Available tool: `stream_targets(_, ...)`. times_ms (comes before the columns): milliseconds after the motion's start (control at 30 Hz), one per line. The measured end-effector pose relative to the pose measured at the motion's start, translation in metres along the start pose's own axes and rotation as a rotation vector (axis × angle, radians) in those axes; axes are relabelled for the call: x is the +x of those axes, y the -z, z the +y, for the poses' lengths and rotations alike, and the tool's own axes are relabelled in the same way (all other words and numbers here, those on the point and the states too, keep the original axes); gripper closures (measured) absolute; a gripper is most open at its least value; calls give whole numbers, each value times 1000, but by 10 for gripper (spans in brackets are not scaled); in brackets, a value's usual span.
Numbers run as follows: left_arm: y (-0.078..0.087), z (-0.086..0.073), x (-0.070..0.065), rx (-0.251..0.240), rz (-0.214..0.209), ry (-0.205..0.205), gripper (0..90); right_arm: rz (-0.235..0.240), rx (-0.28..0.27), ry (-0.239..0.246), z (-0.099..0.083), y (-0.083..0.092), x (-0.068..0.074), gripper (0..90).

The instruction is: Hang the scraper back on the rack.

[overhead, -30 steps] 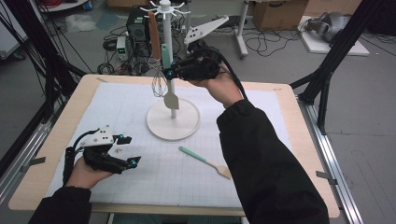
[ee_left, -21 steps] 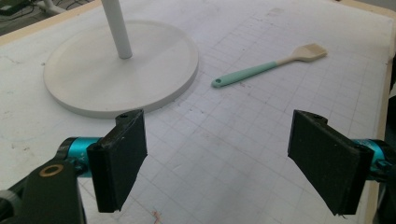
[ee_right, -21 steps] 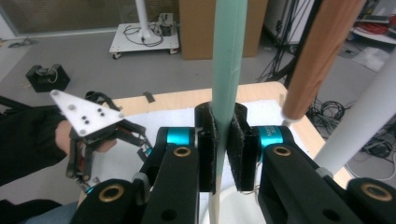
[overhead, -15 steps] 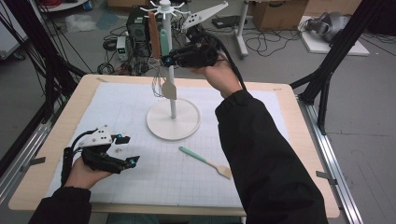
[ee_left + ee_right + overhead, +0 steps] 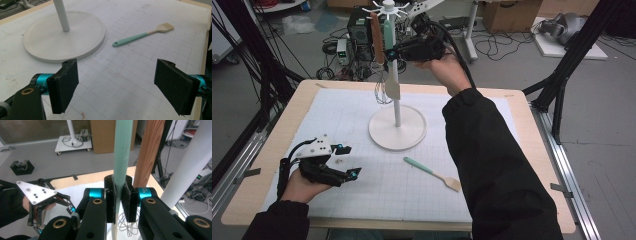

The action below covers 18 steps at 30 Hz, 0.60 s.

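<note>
High view, left to right: left gripper (image 5: 346, 160) resting low on the gridded mat (image 5: 362, 195) at the near left, jaws spread wide with nothing between them, well apart from everything else; in the left gripper view, same wide gap over bare mat, with the stand base (image 5: 62, 37) and a loose spatula (image 5: 142, 35) lying beyond. Further right, white stand (image 5: 396, 100) upright on its round base, a wire whisk (image 5: 379, 92) and a brown wooden handle (image 5: 376, 30) hanging beside the pole. Near the top of the pole, right gripper (image 5: 388, 52) clenched on the mint handle of a second spatula (image 5: 391, 75), blade hanging down just beside the pole, above the base. In the right gripper view, pads pressed flat on both sides of that mint handle (image 5: 122, 152), wooden handle just to its right, pole further right, whisk loops below. Loose spatula (image 5: 432, 172) flat on the mat, right of the base, untouched. Against a second ago: right hand and held spatula higher up the pole and closer to the hooks; left gripper and loose spatula unchanged.
</note>
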State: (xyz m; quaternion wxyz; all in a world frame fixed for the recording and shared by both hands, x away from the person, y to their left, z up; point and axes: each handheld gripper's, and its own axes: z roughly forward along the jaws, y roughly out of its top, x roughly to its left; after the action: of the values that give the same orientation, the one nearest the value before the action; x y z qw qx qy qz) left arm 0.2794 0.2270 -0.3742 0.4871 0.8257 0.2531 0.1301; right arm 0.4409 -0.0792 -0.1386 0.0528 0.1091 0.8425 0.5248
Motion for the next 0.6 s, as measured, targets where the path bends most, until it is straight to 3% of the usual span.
stream_targets(600, 2, 0, -1, 2, 1, -7, 199, -4, -4, -35, -1, -1, -11, 829)
